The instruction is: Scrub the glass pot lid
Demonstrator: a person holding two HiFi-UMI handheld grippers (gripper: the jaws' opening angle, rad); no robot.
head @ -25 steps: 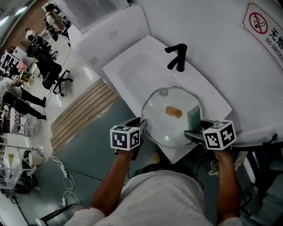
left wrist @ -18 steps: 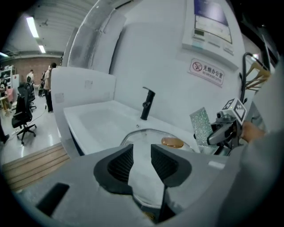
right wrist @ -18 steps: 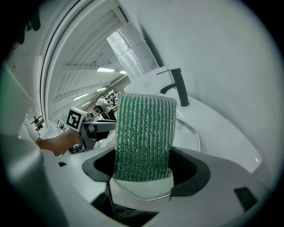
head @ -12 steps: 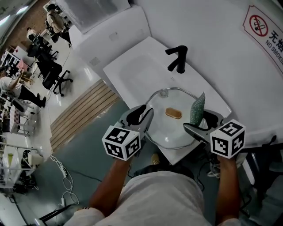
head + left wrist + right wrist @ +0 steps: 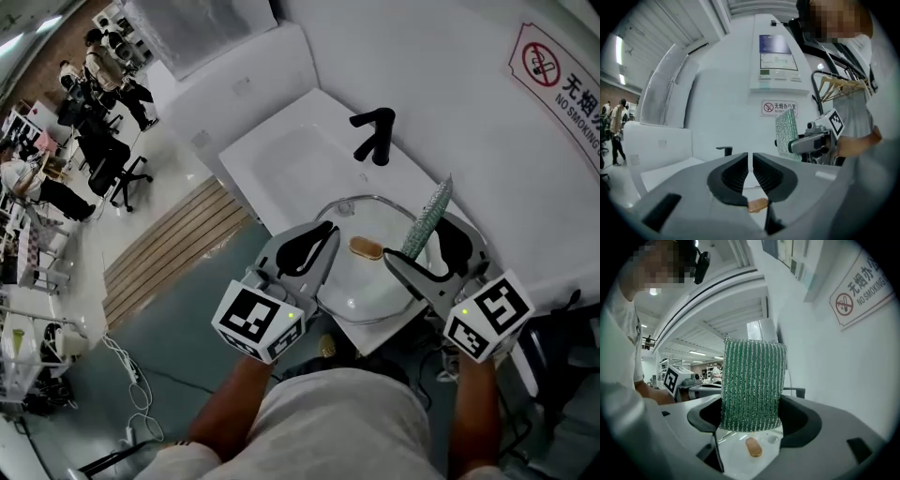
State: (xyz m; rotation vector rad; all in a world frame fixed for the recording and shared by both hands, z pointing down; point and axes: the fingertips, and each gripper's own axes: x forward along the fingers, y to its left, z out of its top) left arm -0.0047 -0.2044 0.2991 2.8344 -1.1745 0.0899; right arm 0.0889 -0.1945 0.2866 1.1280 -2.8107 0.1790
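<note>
One glass lid (image 5: 347, 279) in sink (image 5: 281, 159); R gripper (image 5: 420, 251) clamps scrub pad (image 5: 429, 216).

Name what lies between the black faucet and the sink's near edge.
The glass pot lid, brown knob up, resting on the white sink; the head view shows it.

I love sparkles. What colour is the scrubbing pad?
The scrubbing pad is shiny green, clearest in the right gripper view.
</note>
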